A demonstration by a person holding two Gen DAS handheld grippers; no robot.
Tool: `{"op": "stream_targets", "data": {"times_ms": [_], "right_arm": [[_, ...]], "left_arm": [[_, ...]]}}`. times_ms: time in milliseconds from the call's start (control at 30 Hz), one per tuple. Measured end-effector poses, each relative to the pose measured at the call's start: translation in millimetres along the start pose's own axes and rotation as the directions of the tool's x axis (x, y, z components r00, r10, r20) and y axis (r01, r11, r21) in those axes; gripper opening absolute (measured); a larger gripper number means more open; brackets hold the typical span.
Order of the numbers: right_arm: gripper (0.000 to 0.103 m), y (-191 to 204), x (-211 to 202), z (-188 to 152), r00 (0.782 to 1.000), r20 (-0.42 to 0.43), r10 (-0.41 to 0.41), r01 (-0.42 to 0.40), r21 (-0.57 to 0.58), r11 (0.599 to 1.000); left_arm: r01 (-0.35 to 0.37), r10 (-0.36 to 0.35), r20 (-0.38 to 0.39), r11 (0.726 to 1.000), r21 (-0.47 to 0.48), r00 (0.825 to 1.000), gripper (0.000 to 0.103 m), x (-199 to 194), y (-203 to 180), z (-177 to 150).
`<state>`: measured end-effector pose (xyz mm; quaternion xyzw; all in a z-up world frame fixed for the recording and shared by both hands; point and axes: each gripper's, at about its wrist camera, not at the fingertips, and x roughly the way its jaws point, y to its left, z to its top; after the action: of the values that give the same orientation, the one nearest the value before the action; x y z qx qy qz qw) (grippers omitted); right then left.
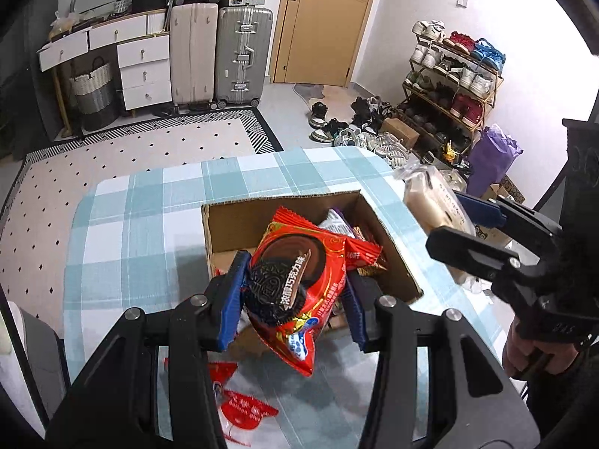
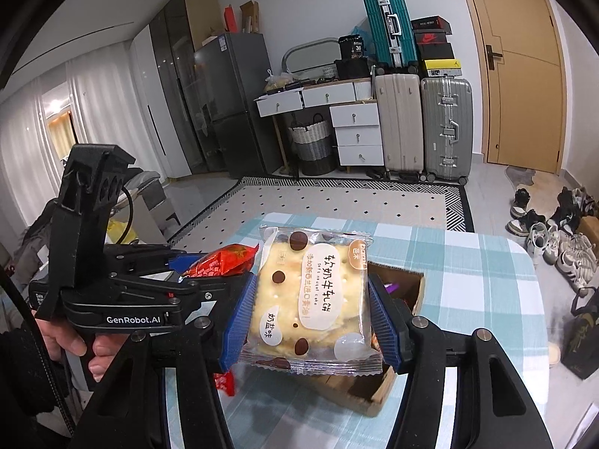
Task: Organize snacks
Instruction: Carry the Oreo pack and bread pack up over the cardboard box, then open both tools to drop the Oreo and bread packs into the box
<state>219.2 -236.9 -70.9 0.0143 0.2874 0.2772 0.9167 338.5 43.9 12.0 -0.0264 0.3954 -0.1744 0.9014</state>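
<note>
The left gripper [image 1: 295, 295] clamped a red chocolate sandwich-cookie packet [image 1: 299, 292] between its blue pads, the wrapper picturing a dark embossed biscuit under a brown band of white Chinese characters. It hung over the near edge of an open cardboard box [image 1: 239, 224] standing on a table draped in a teal-and-white checked cloth [image 1: 142, 224]. Inside the box lay more wrapped snacks [image 1: 355, 250], red and silver, toward 1 o'clock of the held packet. At 3 o'clock in the left wrist view, the right gripper [image 1: 455, 220] pinched a clear-wrapped biscuit pack [image 1: 430, 202] beside the box. In the right wrist view that nougat cracker pack [image 2: 310, 299] filled the centre, squeezed between the right gripper's [image 2: 310, 318] blue fingers, its pale label reading "Soft nougat cake" amid Chinese script, with brown dots printed on the film and a square cream cracker visible through it. At 9 o'clock the left gripper [image 2: 187, 271], its body marked "GenRobot.AI", gripped the red packet [image 2: 221, 262]. More red wrappers [image 1: 243, 408] lay on the cloth at 6 o'clock in the left wrist view. Suitcases [image 2: 423, 127] stood at 12 o'clock against the far wall.
</note>
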Motion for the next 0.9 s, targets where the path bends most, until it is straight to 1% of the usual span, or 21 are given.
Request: {"op": "stream_targets", "data": {"times_ms": [267,500,667,700,767,800,833,900], "right_arm": [[0.059,-15,30,13,1.000,-0.018,0.008,-0.008,0.005,1.000],[0.059,-29,55,10,0.999,-0.038,0.020,-0.019,0.028,0.999],[0.059,-40,68,5,0.999,-0.049,0.019,-0.017,0.035,0.999],[0.059,-41,69,3,0.998,-0.053,0.021,-0.019,0.037,0.999],[0.060,-45,74,1,0.997,-0.068,0.029,-0.026,0.046,0.999],[0.061,-47,74,-1,0.997,-0.066,0.026,-0.023,0.053,0.998],[0.066,-49,74,-2,0.998,-0.062,0.023,-0.020,0.057,0.998],[0.067,-55,70,-4,0.999,-0.046,0.015,-0.012,0.073,0.997]], "left_arm": [[-0.006,0.007,-0.027,1.000,0.004,1.000,0.043,37,7,18],[-0.008,0.009,-0.059,1.000,0.017,0.998,0.043,72,10,23],[0.017,-0.016,-0.074,1.000,0.012,0.997,0.045,94,13,25],[0.014,-0.013,-0.081,1.000,0.016,0.997,0.052,98,13,25],[0.012,-0.010,-0.099,1.000,0.021,0.995,0.062,105,13,24],[0.020,-0.019,-0.096,1.000,0.017,0.995,0.063,105,14,24],[0.023,-0.021,-0.094,1.000,0.015,0.995,0.064,104,14,24],[0.005,-0.003,-0.082,1.000,0.015,0.997,0.072,100,16,24]]}}
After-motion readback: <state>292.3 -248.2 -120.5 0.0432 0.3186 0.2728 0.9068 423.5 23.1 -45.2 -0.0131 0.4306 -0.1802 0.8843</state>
